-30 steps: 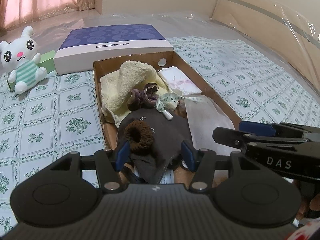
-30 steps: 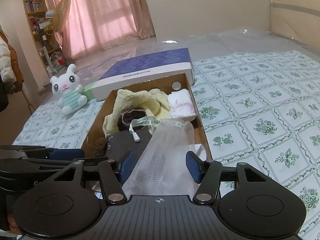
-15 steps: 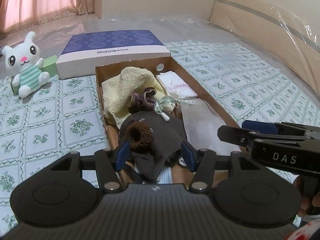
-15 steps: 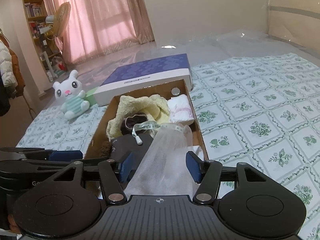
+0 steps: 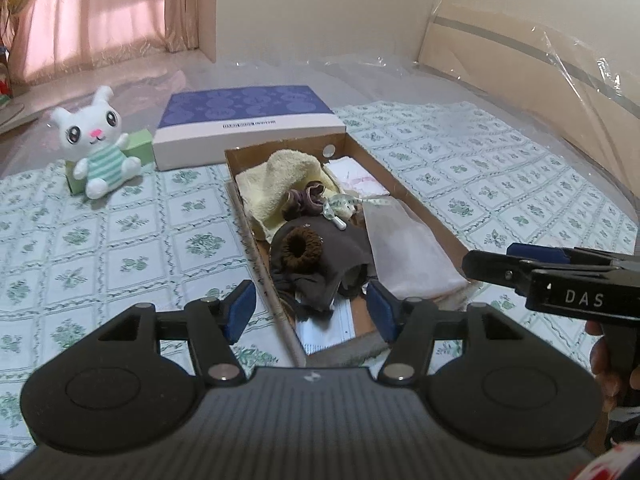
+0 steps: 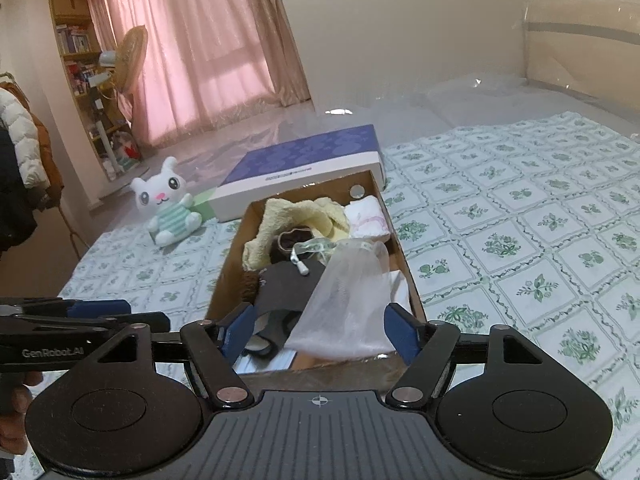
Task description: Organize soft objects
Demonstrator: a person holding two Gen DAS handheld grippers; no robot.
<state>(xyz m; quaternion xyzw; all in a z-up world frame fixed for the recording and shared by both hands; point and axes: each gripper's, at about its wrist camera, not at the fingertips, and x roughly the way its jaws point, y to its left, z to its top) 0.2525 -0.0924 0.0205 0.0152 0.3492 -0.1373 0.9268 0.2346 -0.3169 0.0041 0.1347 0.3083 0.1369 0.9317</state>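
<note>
Over the near end of the cardboard box (image 5: 404, 196), left wrist view: left gripper (image 5: 312, 312) jaws opening, nothing gripped; dark cloth (image 5: 332, 256) lies inside the box beyond. Right wrist view: right gripper (image 6: 318, 334) jaws opening, white mesh bag (image 6: 348, 300) loose between them, resting inside the box.

Cardboard box (image 5: 420, 216), matt brown; fluffy yellow towel (image 5: 280, 180); sheer white mesh bag (image 6: 352, 292); glossy plastic sheet (image 5: 360, 76) over the bed.
</note>
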